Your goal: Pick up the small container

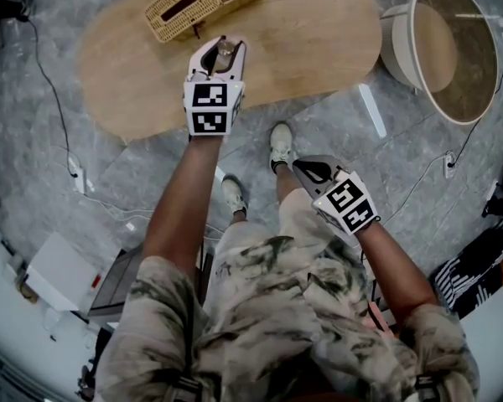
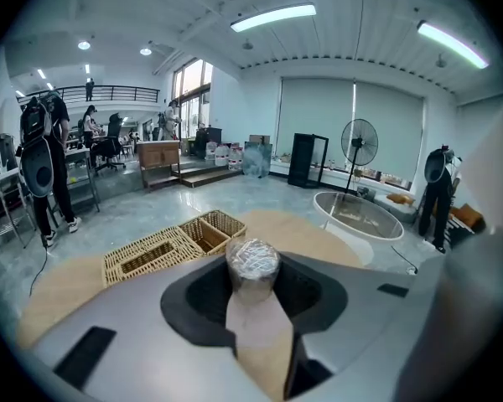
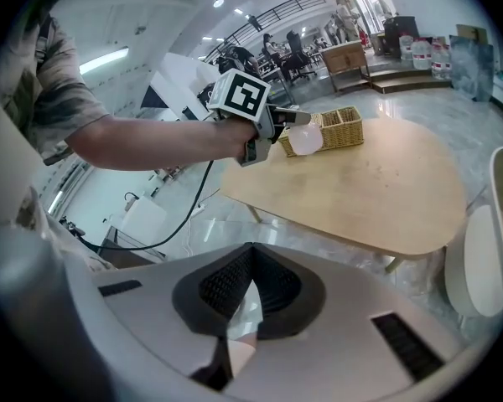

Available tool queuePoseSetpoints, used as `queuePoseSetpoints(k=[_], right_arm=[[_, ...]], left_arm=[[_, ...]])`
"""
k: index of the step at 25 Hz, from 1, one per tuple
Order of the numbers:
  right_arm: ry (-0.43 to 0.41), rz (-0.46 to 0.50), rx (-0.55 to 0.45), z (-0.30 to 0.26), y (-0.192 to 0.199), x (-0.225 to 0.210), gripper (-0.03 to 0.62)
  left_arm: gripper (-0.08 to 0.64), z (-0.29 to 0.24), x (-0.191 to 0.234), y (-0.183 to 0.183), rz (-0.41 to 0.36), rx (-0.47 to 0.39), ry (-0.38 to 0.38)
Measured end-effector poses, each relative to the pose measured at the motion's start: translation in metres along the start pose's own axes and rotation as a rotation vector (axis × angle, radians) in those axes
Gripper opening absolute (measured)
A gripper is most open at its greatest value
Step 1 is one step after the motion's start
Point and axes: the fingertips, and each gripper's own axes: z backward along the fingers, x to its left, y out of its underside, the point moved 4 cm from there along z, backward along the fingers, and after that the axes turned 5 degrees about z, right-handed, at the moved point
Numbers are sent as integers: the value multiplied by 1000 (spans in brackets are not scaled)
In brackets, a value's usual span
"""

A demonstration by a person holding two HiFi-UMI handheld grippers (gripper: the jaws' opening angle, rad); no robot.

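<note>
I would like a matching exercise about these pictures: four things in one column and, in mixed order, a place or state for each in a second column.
Things:
1. container
2. basket
3. right gripper
4. table

Places or states:
a. shut, holding nothing
b. light wood, oval top
c. held by the left gripper
d. woven, at the table's far end

Pairs: 1-c; 2-d; 3-a; 4-b

Oval wooden worktop (image 1: 310, 48) stands on a grey stone floor (image 1: 402, 157). From the head view I log a wicker basket (image 1: 203, 2) lying on it near the far edge. On the floor left of the worktop: a black cable (image 1: 54, 95) and a white power strip (image 1: 75, 174).
</note>
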Motion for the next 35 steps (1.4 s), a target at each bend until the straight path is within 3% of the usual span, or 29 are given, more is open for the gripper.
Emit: queuePoseSetpoints(k=[24,35], right_arm=[[25,139,-57,23,-39,115,20],[64,159,-92,31,-59,166,20]], left_arm=[[147,197,12,-41,20,-32,26],[147,277,28,-56,29,-57,18]])
